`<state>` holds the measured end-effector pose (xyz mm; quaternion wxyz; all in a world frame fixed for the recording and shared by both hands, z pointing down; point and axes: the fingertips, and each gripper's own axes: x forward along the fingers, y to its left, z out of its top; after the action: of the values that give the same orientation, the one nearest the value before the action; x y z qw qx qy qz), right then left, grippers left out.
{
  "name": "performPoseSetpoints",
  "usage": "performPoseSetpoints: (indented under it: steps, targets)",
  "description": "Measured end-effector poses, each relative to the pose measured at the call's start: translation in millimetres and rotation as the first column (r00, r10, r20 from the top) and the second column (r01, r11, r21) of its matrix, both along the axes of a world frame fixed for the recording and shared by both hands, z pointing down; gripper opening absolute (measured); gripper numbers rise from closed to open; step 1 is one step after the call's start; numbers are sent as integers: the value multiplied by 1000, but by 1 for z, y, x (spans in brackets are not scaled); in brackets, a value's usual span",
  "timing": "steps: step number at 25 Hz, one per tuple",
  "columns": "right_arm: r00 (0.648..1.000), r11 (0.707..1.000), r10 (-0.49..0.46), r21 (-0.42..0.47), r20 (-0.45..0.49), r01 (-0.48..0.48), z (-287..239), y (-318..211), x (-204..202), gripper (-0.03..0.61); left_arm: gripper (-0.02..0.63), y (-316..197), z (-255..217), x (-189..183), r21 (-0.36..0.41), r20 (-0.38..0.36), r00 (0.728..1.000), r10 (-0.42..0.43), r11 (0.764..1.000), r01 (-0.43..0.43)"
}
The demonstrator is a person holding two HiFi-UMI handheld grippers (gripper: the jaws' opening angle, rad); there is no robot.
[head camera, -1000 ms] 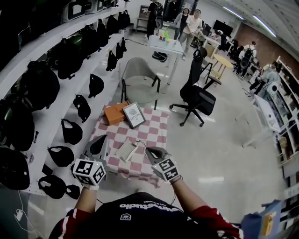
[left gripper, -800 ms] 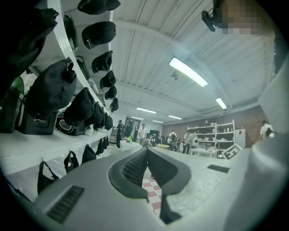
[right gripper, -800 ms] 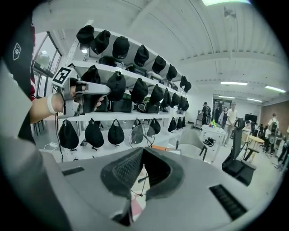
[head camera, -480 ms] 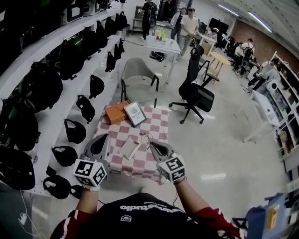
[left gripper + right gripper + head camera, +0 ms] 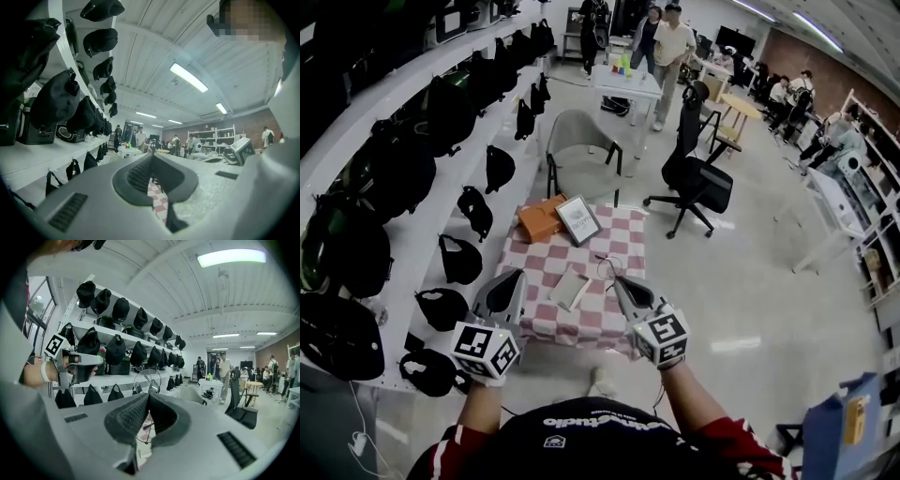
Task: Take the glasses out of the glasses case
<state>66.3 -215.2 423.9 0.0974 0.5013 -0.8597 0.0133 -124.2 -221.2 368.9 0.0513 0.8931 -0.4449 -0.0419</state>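
A thin wire-framed pair of glasses [image 5: 605, 267] hangs just above the checkered table [image 5: 609, 234], with my right gripper [image 5: 619, 283] shut on it. In the right gripper view a round lens [image 5: 146, 378] stands up above the closed jaws [image 5: 148, 398] and another part of the frame hangs below them. The pale grey glasses case [image 5: 570, 288] lies on the cloth, left of the glasses and between both grippers. My left gripper [image 5: 517, 278] hovers over the table's left front corner, shut and empty [image 5: 152, 157].
An orange box [image 5: 542, 217] and a framed picture [image 5: 578, 220] lie at the table's far end. Shelves of black bags [image 5: 441, 112] run along the left. A grey chair [image 5: 581, 145] and a black office chair [image 5: 694, 178] stand beyond the table. People stand far off.
My right gripper has risen off the cloth with the glasses in it and shifted a little right. The left gripper has stayed beside the case.
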Motion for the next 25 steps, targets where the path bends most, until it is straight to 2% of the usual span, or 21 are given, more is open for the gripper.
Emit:
performPoseSetpoints:
  steps: [11,18,25]
  targets:
    - [998,994,39,101,42,-43,-50,21,3,11,6,14,-9,-2,8,-9,1000,-12,1000,12]
    - [998,988,20,153,61,-29,-81,37,32,12,5,25,-22,31,7,-26,999,-22,1000,22]
    - [991,987,44,150,123,-63,-88,54,73,11,6,38,-28,65,32,-12,999,-38,999,39]
